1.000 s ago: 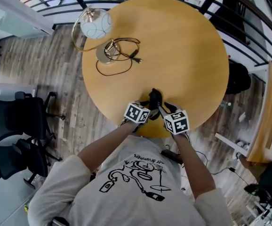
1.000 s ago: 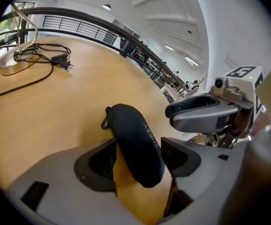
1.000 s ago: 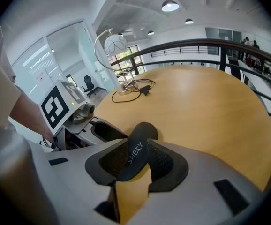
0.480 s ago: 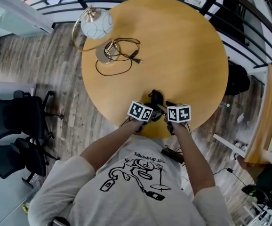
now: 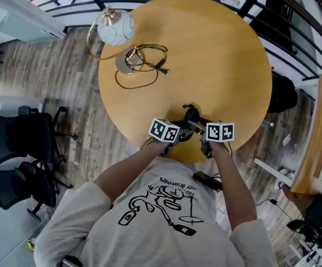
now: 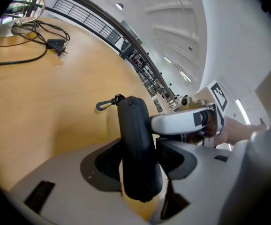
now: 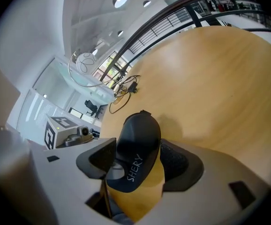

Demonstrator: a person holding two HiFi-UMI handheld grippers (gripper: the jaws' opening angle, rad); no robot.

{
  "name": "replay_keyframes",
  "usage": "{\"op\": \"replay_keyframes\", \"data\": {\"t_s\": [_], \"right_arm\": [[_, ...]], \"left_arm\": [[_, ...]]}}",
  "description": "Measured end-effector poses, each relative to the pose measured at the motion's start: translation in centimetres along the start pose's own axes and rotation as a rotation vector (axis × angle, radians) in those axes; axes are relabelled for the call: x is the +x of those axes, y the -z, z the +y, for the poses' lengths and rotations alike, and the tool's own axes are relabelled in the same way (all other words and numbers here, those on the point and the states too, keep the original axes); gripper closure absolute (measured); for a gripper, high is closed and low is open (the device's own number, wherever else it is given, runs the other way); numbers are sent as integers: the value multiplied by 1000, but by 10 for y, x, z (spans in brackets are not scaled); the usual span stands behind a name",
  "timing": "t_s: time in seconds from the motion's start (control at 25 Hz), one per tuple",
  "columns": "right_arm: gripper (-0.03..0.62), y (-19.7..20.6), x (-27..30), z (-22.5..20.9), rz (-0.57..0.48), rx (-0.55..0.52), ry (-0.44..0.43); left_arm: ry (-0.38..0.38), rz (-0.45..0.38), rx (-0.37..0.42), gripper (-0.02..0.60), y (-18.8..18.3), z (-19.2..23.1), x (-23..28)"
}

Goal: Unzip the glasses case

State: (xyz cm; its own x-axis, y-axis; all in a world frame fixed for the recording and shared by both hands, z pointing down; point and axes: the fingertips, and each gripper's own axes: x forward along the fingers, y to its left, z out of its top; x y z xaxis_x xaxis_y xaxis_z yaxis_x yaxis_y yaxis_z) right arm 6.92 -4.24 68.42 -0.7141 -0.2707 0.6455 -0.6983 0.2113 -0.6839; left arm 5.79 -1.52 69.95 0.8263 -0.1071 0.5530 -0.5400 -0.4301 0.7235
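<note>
Looking down from the head view, I have the glasses case (image 5: 191, 115) near my edge of the round table (image 5: 222, 54), a small dark shape between my two claws. The left claw (image 5: 177, 133) and the right claw (image 5: 202, 128) both reach in on it. From up here it is too small to read which way it points.

Over to the left gripper view: the case stands on its narrow edge. Its long axis runs straight away along my jaws, and the end with the clip (image 6: 106, 104) points toward the middle of the table. These jaws are closing, and the pads look pressed on both flat sides. One white finger of the right claw touches the case's far flank.

Now the right gripper view: the rounded end of the case sits between these jaws, white lettering (image 7: 136, 168) facing me, but they are opening and I judge them to be letting go.

The danger is the handover. If the left hold is not firm, the case could tip or slide out. Squeezing across the halves may also pinch the seam and stiffen the zipper. I cannot spot the zipper pull in any view.
</note>
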Motion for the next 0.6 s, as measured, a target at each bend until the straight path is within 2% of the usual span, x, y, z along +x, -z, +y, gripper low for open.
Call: {"op": "replay_keyframes", "data": {"t_s": [0.36, 0.6], "right_arm": [[326, -23, -20, 24, -96, 20, -70], [329, -29, -27, 38, -122, 63, -112]], "left_arm": [[26, -25, 65, 338, -21, -22, -19], [36, -37, 75, 342, -29, -27, -20]]}}
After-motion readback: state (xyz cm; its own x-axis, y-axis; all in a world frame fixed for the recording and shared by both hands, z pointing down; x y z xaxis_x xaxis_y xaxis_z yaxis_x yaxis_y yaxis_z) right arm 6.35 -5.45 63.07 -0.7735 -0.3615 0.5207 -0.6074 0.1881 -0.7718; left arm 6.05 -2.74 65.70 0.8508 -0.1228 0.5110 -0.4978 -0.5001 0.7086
